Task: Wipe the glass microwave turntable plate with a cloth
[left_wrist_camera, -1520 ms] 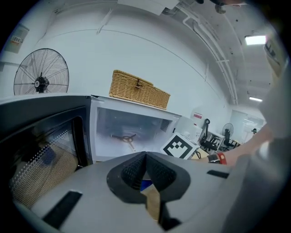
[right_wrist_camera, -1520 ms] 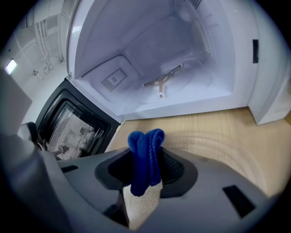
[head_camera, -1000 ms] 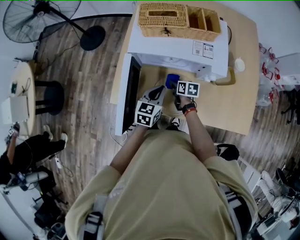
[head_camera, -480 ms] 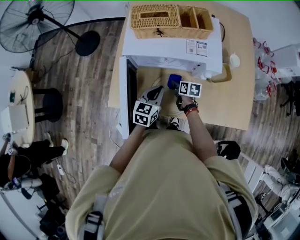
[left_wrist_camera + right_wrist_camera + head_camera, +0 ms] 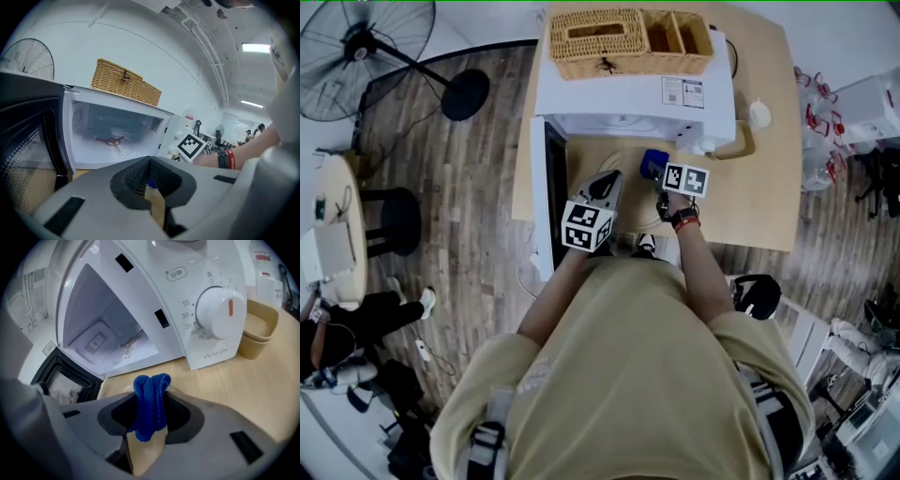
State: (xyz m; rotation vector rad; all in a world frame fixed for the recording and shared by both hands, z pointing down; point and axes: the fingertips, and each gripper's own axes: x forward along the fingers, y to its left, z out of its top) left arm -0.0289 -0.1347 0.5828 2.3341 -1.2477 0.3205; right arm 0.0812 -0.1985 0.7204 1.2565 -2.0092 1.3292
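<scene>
The glass turntable plate [image 5: 631, 201] lies on the wooden table in front of the open microwave [image 5: 628, 103], its outline faint. My right gripper [image 5: 655, 174] hovers over the plate's right part, shut on a folded blue cloth [image 5: 651, 161]. In the right gripper view the cloth [image 5: 151, 394] sticks out above the closed right gripper [image 5: 151, 414]. My left gripper [image 5: 612, 177] is over the plate's left part. In its own view the left gripper [image 5: 150, 169] has its pads together and I see nothing between them. Inside the oven the roller ring [image 5: 110, 140] lies bare.
The microwave door [image 5: 546, 187] hangs open at the left of the table. A wicker basket [image 5: 623, 39] sits on the oven. Stacked beige cups [image 5: 258, 331] stand right of the timer dial [image 5: 220, 310]. A floor fan [image 5: 366, 42] stands at the far left.
The head camera has shifted a little, sliding the scene left and up. Both grippers keep nearly the same place in front of the microwave, the cloth still held.
</scene>
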